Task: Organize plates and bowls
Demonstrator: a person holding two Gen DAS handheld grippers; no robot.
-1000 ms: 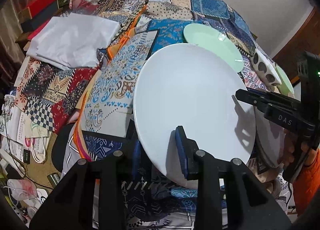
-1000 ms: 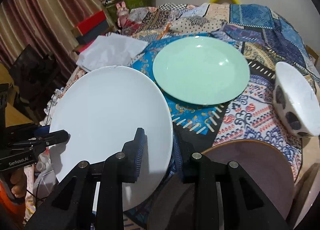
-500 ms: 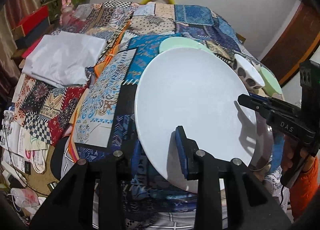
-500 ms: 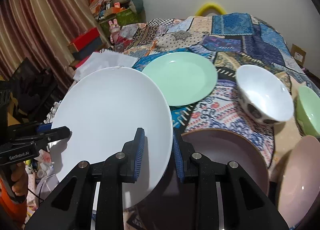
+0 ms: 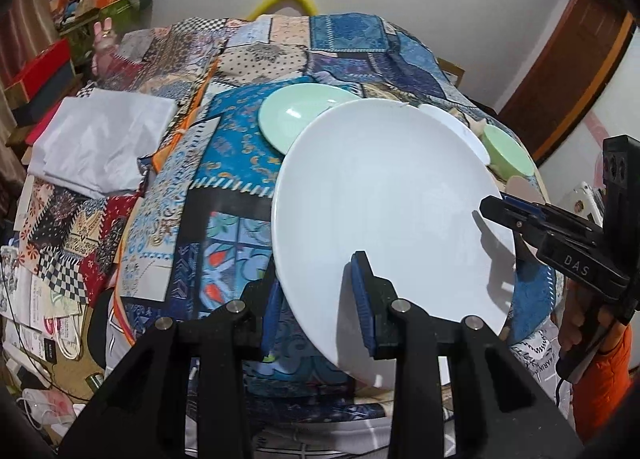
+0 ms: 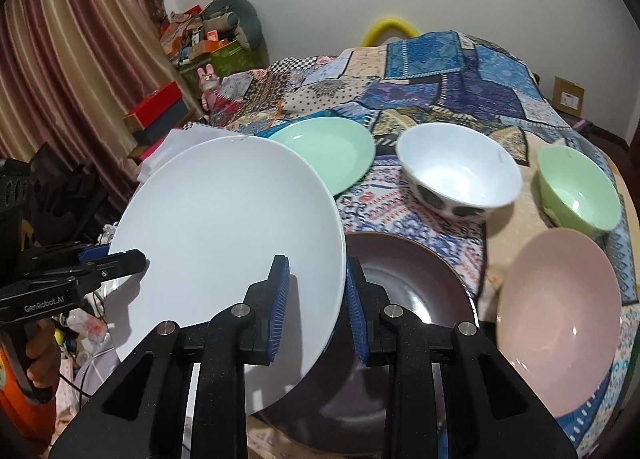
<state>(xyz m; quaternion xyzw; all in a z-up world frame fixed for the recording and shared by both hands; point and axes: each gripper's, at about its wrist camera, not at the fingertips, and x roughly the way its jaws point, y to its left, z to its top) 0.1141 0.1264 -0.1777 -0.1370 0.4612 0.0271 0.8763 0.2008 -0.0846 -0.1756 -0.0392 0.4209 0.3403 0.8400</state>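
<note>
A large white plate (image 5: 384, 199) hangs tilted above the table, held at two sides of its rim. My left gripper (image 5: 318, 295) is shut on its near edge. My right gripper (image 6: 316, 283) is shut on the opposite edge of the white plate (image 6: 228, 235). Each gripper shows in the other's view: the right gripper (image 5: 490, 205) and the left gripper (image 6: 136, 257). On the table lie a mint green plate (image 6: 328, 151), a white bowl with dark spots (image 6: 460, 167), a green bowl (image 6: 576, 187), a pink plate (image 6: 560, 315) and a dark brown plate (image 6: 408, 291) just under the white one.
The table wears a patchwork cloth (image 5: 224, 179), and a folded white cloth (image 5: 100, 139) lies at its left side. Red boxes (image 6: 160, 107) and clutter stand by the curtain. Papers and cables litter the floor (image 5: 40, 319) on the left. A wooden door (image 5: 568, 71) stands at the right.
Both grippers have lifted the white plate and carried it across the table. The bowls, the pink plate and more of the brown plate have come into the right wrist view.
</note>
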